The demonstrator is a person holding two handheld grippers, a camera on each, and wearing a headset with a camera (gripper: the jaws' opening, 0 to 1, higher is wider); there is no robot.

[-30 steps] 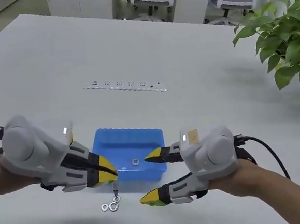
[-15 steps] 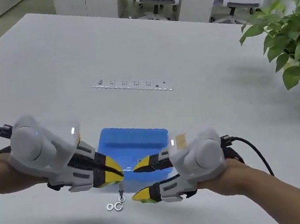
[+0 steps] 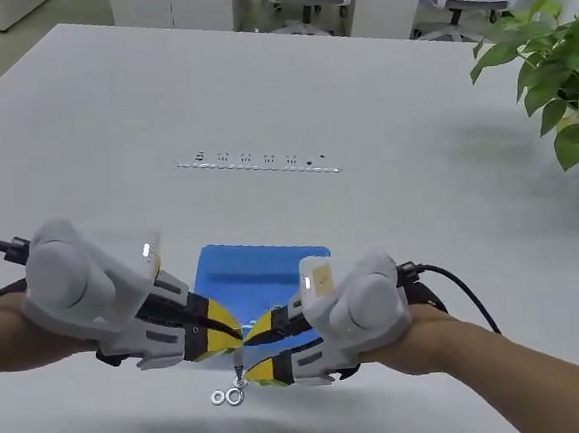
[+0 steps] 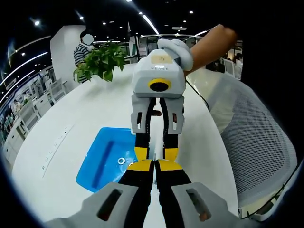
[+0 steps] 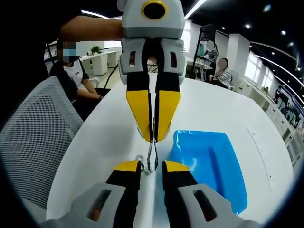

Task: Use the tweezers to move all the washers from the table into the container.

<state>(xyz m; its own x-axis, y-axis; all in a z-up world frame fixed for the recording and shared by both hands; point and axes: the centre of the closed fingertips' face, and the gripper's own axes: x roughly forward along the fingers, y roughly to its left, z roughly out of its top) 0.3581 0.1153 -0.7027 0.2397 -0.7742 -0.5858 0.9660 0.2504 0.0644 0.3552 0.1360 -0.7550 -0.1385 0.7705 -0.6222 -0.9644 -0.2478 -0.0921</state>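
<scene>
Washers sit just on near side of container, tweezers tips down at them. Left gripper pinches tweezers' top; right gripper jaws slightly spread, astride the legs. Prob best: squeeze gently w/ right on one washer, lift straight up.

- The left gripper has its jaws pressed together, pinching the tweezers, which hang below its fingertips.
- The right gripper meets it tip to tip. Its jaws are slightly apart, one on either side of the tweezers, perhaps touching them.
- The left forearm and right forearm angle inward.
</scene>
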